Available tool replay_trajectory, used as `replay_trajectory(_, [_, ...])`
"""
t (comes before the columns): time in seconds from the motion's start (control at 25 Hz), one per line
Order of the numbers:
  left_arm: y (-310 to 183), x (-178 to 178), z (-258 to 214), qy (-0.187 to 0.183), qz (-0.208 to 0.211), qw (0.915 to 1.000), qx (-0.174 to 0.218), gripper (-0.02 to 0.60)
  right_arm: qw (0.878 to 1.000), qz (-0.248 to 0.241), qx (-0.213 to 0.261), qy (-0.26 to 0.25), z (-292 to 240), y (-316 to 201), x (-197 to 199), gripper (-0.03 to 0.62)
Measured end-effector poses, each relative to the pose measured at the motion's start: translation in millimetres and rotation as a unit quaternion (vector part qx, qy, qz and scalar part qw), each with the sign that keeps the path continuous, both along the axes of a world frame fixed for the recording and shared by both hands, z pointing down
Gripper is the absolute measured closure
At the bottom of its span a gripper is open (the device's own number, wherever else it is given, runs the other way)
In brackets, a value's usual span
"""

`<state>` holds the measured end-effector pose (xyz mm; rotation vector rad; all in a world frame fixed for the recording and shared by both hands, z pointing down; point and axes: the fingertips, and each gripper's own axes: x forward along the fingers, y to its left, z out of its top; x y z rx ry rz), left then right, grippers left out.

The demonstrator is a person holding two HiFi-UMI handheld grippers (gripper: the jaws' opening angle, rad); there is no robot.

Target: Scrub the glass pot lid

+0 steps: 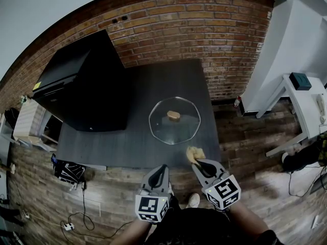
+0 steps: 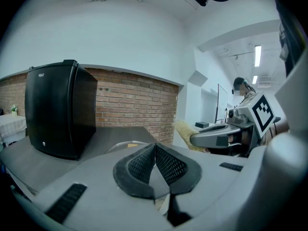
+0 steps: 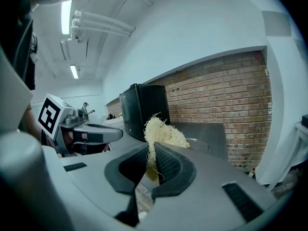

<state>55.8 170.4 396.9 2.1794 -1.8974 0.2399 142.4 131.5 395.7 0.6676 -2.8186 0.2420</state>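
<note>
Pale straw fibre, a scrubber (image 1: 194, 154), sits pinched in your right gripper (image 1: 199, 163), whose jaws are closed on the tuft's lower end. The glass pot lid (image 1: 174, 120) lies flat on the dark table (image 1: 153, 80), wooden knob (image 1: 173, 116) up. The scrubber hangs just short of the lid's near rim, apparently not touching it, so I judge the scrubbing is all yet to do. Your left gripper (image 1: 162, 169) is also on the lid's near side, beside the right one. It aims at the lid, jaws pressed together and empty.
</note>
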Motion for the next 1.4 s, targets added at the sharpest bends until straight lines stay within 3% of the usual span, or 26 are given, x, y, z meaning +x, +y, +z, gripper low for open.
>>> replay_trajectory(1.4, [-0.8,-1.0,-2.1,0.002,-0.001,1.0000,0.003,0.549,1.000,-0.001,-0.004,-0.001,0.9,0.0,-4.1,0.553])
